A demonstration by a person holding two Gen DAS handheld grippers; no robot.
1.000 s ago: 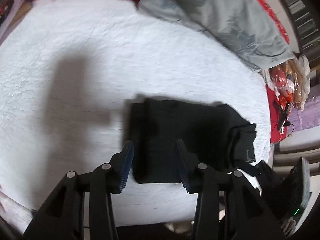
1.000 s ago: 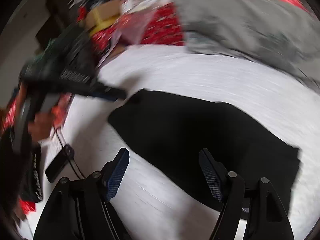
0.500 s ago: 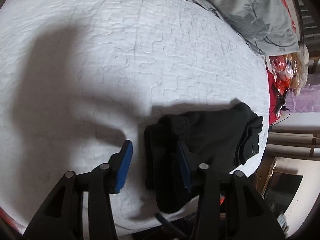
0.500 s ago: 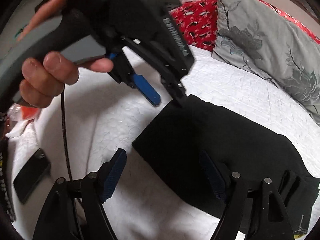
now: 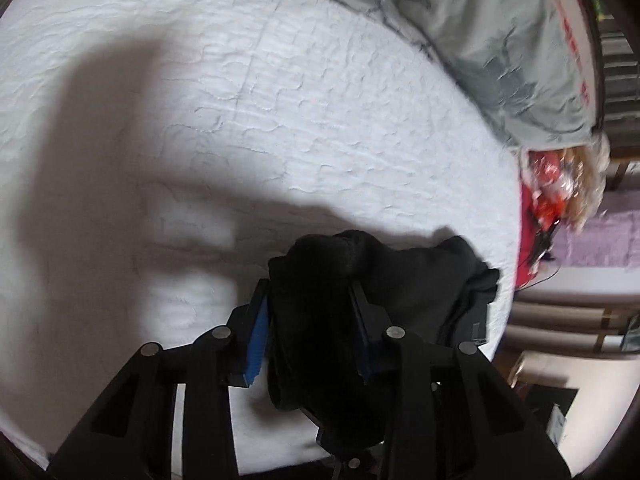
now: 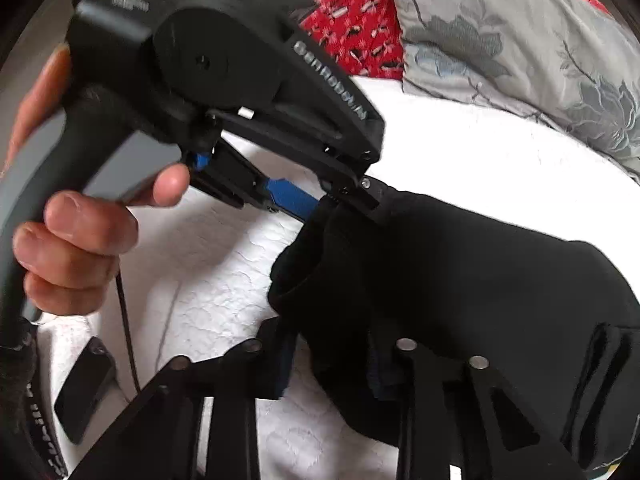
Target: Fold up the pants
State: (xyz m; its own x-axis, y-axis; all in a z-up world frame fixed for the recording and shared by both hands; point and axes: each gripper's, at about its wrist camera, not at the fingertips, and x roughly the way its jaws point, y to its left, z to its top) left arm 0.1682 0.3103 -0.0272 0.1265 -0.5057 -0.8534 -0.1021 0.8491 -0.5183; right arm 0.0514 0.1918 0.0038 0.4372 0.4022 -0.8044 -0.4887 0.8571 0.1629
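- The black pants (image 5: 420,280) were seen folded into a thick bundle on the white quilted bed (image 5: 280,120), near its edge.
- The left gripper (image 5: 310,320) was closed on one bunched end of the pants, the cloth pinched between its blue-padded fingers (image 5: 258,328).
- In the right wrist view the left gripper (image 6: 340,204) was seen from the side, held by a hand (image 6: 80,248), its tips biting the far corner of the pants (image 6: 480,280).
- The right gripper (image 6: 332,364) was closed on the near edge of the pants, with black cloth filling the gap between its fingers (image 6: 286,360).
- The gripped edge was seen lifted slightly off the bed (image 6: 224,280).
- A grey floral pillow (image 6: 520,40) lay at the far side of the bed, and red patterned fabric (image 6: 356,32) beside it.
- A dark flat object (image 6: 84,384) lay on the bed near the hand; what it was could not be told.
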